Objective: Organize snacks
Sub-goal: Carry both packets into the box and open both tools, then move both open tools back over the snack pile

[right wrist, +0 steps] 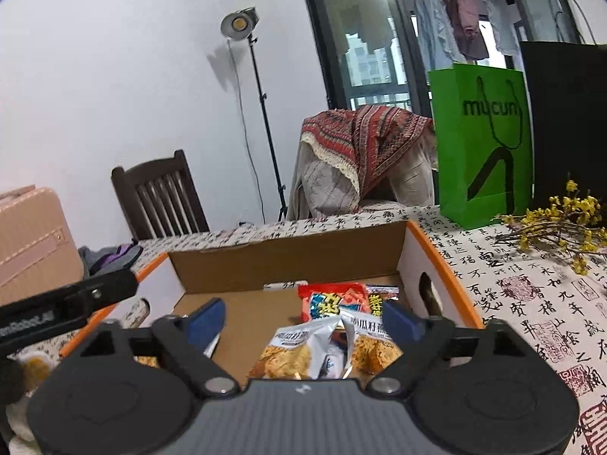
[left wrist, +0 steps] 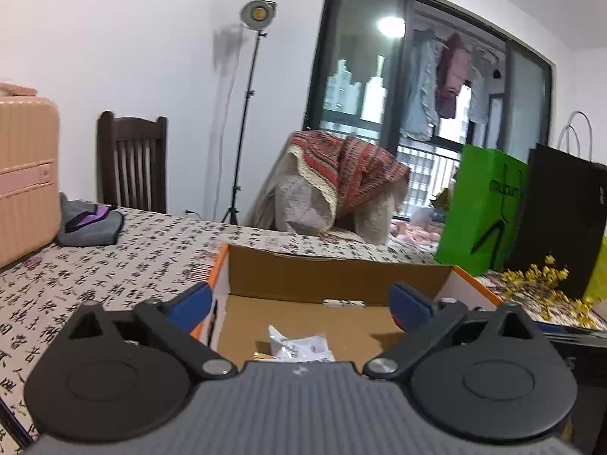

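Note:
An open cardboard box with orange edges (left wrist: pixel 334 273) (right wrist: pixel 288 258) sits on the calligraphy tablecloth. In the right wrist view it holds several snack packets: two silver-and-orange ones (right wrist: pixel 292 352) (right wrist: pixel 373 345) in front and a red one (right wrist: pixel 334 299) behind. My right gripper (right wrist: pixel 303 320) is open and empty just above them. In the left wrist view a white packet (left wrist: pixel 299 345) lies in the box. My left gripper (left wrist: pixel 299 301) is open and empty over the box's left part. The left gripper's black arm (right wrist: pixel 68 299) shows at the left of the right wrist view.
A green paper bag (right wrist: pixel 483 144) (left wrist: pixel 481 208) and a black bag (right wrist: pixel 569 121) (left wrist: pixel 561 220) stand at the right, with yellow flower sprigs (right wrist: pixel 557 223) (left wrist: pixel 538 280) in front. A pink suitcase (left wrist: pixel 26 178) and grey cloth (left wrist: pixel 91 223) lie at the left. Chairs stand behind the table.

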Demonstrator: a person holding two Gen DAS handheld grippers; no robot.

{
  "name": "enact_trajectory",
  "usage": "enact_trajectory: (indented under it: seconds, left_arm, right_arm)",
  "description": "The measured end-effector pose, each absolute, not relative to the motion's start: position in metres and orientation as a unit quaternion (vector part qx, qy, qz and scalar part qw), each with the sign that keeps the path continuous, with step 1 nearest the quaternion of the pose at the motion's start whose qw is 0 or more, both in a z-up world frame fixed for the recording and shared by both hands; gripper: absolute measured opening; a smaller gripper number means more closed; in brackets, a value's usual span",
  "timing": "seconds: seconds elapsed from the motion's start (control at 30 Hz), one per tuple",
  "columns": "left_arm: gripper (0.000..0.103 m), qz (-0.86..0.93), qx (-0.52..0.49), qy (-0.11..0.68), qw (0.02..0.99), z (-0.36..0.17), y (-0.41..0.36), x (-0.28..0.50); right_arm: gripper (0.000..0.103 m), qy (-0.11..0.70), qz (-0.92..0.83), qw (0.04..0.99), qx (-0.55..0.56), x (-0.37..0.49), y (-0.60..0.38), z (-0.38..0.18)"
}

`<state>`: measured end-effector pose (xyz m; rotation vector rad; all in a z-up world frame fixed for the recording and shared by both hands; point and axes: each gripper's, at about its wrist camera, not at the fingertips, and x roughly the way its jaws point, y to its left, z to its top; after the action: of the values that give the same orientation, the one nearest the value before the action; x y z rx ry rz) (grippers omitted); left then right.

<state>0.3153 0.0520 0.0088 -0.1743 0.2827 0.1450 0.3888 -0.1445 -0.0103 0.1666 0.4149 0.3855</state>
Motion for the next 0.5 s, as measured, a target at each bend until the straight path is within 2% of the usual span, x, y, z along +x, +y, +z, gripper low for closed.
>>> enact_trajectory:
  seconds: [0.1, 0.5]
  left_arm:
    - [0.103, 0.071, -0.099, 0.152, 0.981, 0.009, 0.056, 0.317]
    - [0.103, 0.075, -0.121, 0.159, 0.977, 0.014, 0.063, 0.315]
  right_arm:
    - [0.103, 0.199, 0.188, 0.958, 0.091, 0.387, -0.148, -0.008]
    - [0.103, 0.19, 0.192, 0.957, 0.101, 0.382, -0.158, 0.007]
